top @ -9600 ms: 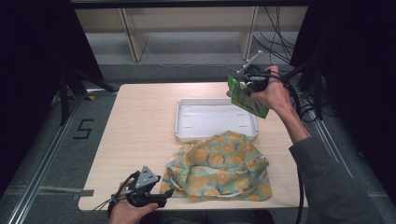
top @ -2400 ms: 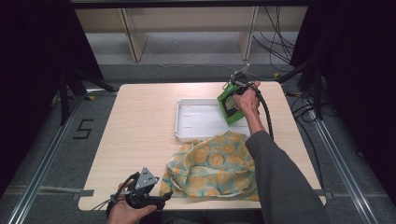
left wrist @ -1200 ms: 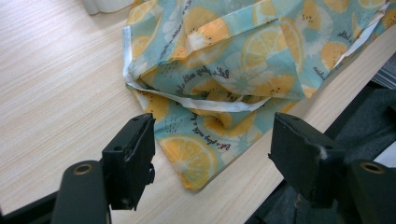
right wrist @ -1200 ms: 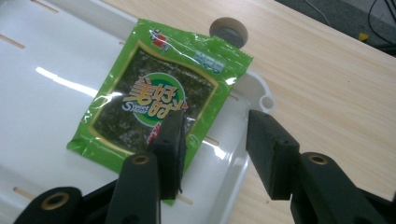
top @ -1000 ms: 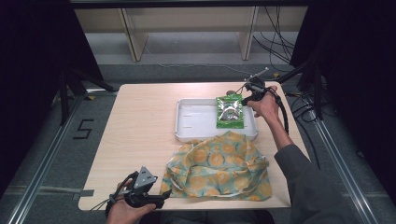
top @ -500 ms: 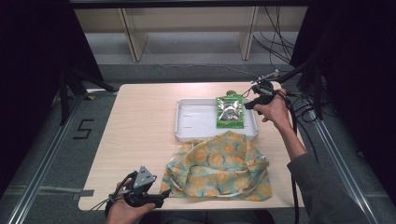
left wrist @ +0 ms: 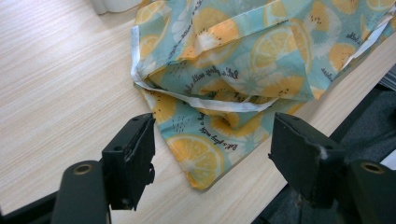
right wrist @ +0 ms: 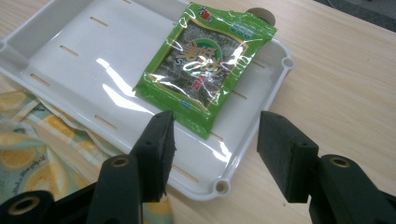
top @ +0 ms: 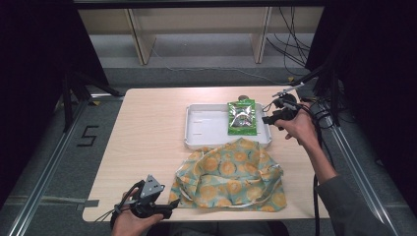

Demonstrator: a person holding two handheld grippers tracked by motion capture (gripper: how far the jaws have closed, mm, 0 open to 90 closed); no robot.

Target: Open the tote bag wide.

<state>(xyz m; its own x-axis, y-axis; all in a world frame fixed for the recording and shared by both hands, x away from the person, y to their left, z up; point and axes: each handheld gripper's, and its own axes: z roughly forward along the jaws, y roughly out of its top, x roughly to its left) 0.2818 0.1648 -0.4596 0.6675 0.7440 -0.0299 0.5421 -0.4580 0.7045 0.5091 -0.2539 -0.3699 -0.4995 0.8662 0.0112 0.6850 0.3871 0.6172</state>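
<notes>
Glossy green foil snack packet (right wrist: 208,69) lies in a smooth white plastic tray (right wrist: 70,56); matt lemon-print cloth (left wrist: 243,70); pale wood-grain counter (left wrist: 56,93).

Your light wooden table (top: 147,132) stands on grey floor (top: 196,59). At twelve o'clock sits pale shelving (top: 196,19); dark curtains, perhaps, flank three and nine o'clock.

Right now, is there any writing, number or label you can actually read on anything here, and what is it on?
"5": a dark mark on the grey floor left of the table.
Green packet in the white tray: large stylised characters and small top-corner labels, not legible.
Lemon-print cloth: small repeated cursive lines among the lemon slices, too blurred to read reliably.
</notes>
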